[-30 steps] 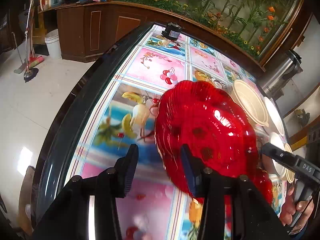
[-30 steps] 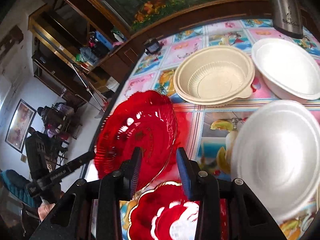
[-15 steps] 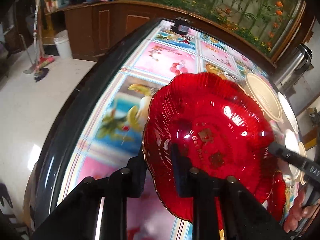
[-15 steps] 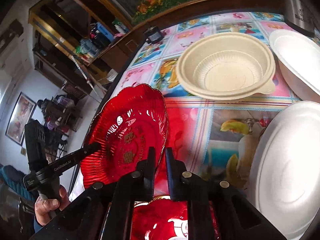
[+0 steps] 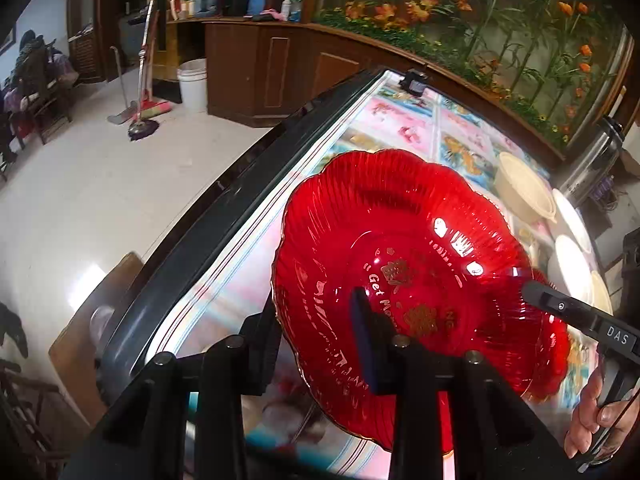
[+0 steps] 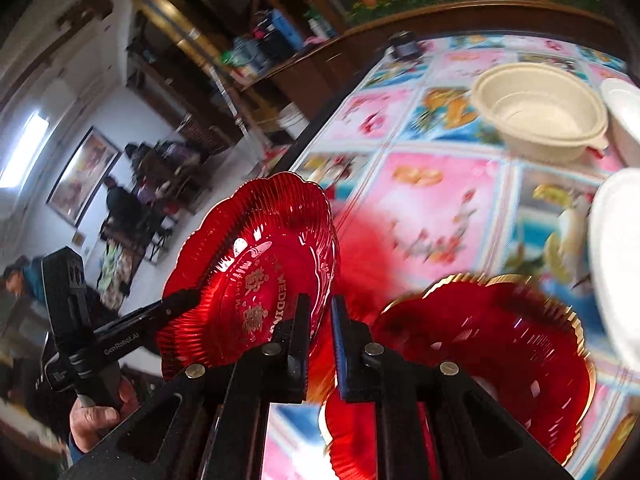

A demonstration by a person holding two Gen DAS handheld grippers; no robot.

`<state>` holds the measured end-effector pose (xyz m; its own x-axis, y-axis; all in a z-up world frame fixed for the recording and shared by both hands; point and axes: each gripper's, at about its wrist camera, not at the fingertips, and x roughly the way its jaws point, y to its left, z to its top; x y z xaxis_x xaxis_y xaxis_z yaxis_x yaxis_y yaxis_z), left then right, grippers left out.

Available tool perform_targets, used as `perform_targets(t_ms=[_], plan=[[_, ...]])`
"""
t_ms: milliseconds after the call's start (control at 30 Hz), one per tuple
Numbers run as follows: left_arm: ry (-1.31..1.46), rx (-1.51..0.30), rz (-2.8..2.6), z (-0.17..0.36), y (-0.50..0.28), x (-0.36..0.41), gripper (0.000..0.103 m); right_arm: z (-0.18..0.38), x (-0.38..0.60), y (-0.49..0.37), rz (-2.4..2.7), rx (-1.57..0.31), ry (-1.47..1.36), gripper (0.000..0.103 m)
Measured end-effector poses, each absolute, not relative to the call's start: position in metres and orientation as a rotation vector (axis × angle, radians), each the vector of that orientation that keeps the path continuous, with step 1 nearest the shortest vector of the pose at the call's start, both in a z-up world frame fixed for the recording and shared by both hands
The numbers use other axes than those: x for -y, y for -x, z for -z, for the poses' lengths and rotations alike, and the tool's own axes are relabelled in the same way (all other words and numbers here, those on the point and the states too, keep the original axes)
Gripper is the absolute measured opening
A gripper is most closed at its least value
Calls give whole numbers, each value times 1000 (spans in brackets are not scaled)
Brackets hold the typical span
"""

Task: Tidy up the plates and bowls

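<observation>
Above the picture-printed tabletop [image 5: 404,128] the scalloped red plate [image 5: 400,280] is hanging tilted in the air, over a second red plate [image 6: 480,360] lying flat below; it is looking like thin, rigid, glossy plastic, probably light but slick and liable to crack, so the fluted rim is judged the safest place to pinch. The left gripper [image 5: 316,336] is clamping that rim on one side and the right gripper [image 6: 320,336] is pinching it on the other, both nearly closed on it.
</observation>
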<state>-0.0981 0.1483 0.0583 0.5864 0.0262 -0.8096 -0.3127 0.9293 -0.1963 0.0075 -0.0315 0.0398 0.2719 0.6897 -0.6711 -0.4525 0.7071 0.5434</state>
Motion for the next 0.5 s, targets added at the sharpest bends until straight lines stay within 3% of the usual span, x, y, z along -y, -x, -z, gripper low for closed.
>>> perform_targets(t_ms=[300, 500], plan=[[399, -927, -272, -44, 116, -154, 33, -20, 12, 10, -818, -1036, -178, 12], [400, -924, -281, -40, 118, -150, 41, -16, 7, 11, -816, -1035, -146, 12]])
